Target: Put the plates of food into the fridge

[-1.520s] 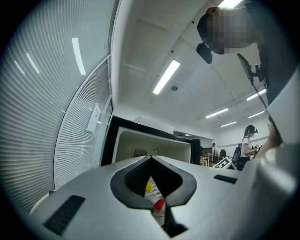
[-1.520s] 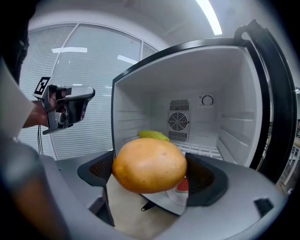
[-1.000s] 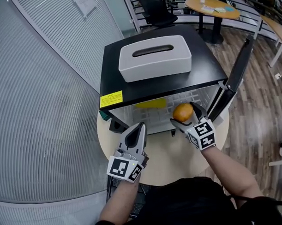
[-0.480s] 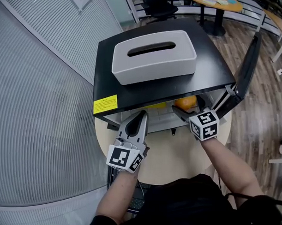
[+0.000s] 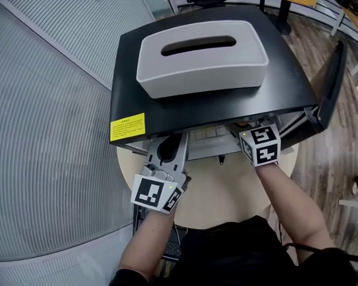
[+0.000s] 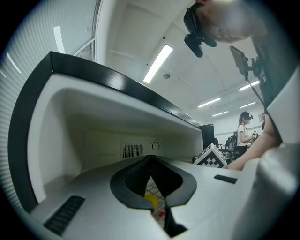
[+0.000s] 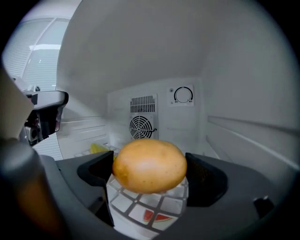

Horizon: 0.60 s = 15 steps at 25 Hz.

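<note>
Orange-brown round fruit [image 7: 149,165] sat clamped in the right tongs [image 7: 151,180] at frame centre, inside the fridge [image 5: 128,96], above a grid-patterned sheet [image 7: 140,206]. Left tongs [image 6: 151,183] were closed on nothing, at the opening. Risk: early release — the fruit would likely roll out.

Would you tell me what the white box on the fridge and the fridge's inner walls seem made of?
The white box looks like matte moulded plastic: smooth, rounded edges, no glare. The inner walls seem smooth white plastic, judging by moulded ribs and soft sheen.
</note>
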Tool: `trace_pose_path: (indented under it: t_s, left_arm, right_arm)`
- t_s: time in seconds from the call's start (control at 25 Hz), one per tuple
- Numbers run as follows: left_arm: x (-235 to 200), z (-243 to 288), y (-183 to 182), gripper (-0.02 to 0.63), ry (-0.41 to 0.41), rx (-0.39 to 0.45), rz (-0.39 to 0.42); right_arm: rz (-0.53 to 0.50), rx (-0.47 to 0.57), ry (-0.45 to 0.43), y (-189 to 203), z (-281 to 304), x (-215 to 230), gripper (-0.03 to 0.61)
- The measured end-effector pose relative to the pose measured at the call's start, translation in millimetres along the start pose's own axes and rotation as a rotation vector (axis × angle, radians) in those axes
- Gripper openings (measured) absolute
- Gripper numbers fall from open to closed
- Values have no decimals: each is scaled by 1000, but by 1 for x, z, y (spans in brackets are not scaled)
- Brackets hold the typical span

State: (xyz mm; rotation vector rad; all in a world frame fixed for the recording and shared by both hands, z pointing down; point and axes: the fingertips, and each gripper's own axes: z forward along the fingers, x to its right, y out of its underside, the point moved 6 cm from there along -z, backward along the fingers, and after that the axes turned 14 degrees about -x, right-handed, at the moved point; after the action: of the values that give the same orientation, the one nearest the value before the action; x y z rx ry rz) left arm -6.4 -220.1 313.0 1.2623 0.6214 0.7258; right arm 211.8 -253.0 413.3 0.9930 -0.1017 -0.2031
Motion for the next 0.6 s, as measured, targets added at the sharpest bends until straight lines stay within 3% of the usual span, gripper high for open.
trace_pose_path:
  t_s: [0.28,0.6]
  left_arm:
    - [-11,-4,15,6,-33,-27,-25]
    - [-15,-8,18,6,-55,-26,-36]
  right_arm:
    - [10,-71,3,-1,21,7,493]
    - [-4,-81,-1,-1,34,11,494]
